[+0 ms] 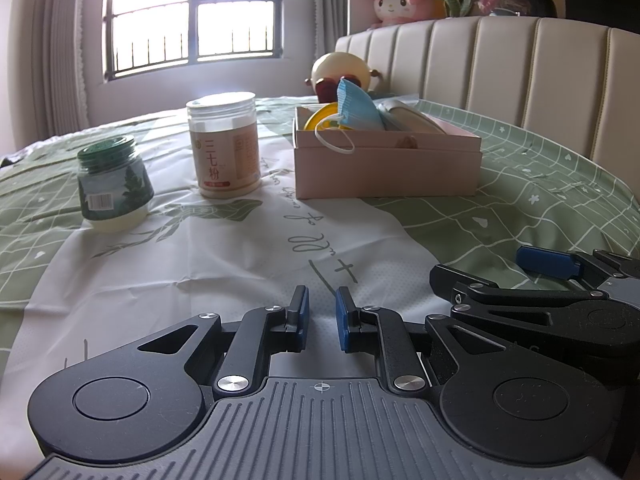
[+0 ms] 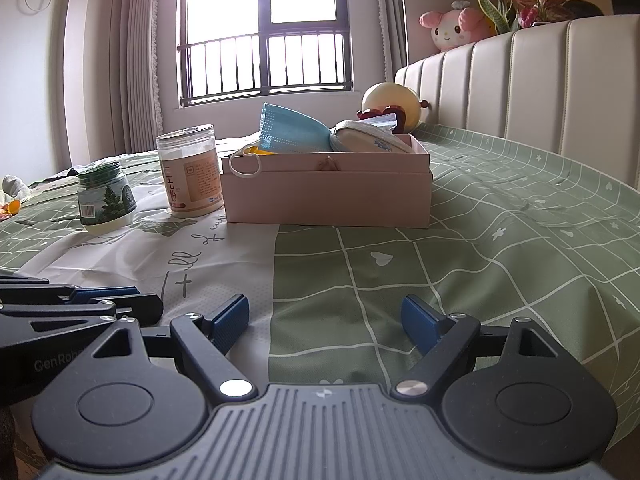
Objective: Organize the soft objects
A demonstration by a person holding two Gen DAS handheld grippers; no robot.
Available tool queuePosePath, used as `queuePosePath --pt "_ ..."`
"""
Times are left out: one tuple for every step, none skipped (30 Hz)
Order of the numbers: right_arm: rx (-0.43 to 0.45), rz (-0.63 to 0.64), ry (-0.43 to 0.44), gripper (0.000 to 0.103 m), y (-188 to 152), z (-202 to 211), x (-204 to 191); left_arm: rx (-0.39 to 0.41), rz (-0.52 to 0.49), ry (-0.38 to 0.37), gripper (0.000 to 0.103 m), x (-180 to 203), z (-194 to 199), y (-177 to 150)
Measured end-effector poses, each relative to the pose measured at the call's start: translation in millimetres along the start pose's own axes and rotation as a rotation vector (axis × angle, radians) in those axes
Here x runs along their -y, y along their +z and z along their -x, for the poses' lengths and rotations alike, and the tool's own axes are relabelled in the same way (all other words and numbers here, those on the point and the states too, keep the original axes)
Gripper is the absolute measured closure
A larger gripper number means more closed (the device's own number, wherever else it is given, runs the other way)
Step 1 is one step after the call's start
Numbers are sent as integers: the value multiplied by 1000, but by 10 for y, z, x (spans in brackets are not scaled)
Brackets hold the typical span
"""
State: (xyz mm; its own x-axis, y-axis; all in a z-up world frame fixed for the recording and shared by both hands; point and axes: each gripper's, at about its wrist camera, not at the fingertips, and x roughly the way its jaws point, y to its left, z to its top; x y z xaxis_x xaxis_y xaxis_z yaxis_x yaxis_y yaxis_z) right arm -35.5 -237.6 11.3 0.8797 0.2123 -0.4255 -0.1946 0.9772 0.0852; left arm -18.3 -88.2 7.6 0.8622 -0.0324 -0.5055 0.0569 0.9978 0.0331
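The left tool rests low over the bed cover, its blue pads a narrow gap apart with nothing between them. The right tool lies just beside it to the right, spread wide and likewise empty-handed.

Ahead of both stands a pink box, lidless, sitting on the green grid-patterned part of the cover. A blue face mask lies in it, propped above the rim, one white ear loop hanging over the front wall. Beside the mask in the box rests a grey pouch, and something yellow shows behind the mask; what it is I cannot tell.

Left of the box, near but apart, a clear-lidded jar stands upright, its label reading 三七粉. Further left, well apart, a green-lidded jar tilts a little on the soft surface; it bears a tree picture and a barcode, the small print unreadable.

Between the tools and the box the cover lies open and flat, with a white panel carrying cursive script, partly legible as "full of". To the right the cover runs free up to the padded cream headboard. A round cream plush toy sits behind the box, against the headboard's end. In the right wrist view "GenRob" shows on the left tool's body.
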Motion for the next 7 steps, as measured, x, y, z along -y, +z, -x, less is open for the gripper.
queuePosePath --pt "0 0 0 19 0 0 0 0 0 0 87 0 0 0" --pt "0 0 0 19 0 0 -2 0 1 0 87 1 1 -2" --pt "0 0 0 19 0 0 -1 0 1 0 87 -1 0 0" --pt "0 0 0 19 0 0 -3 1 1 0 87 1 1 -1" --pt "0 0 0 19 0 1 -2 0 1 -1 87 -2 0 0" --pt "0 0 0 19 0 1 -4 0 1 -1 87 -3 0 -2" --pt "0 -1 0 19 0 1 -3 0 0 -2 87 -4 1 0"
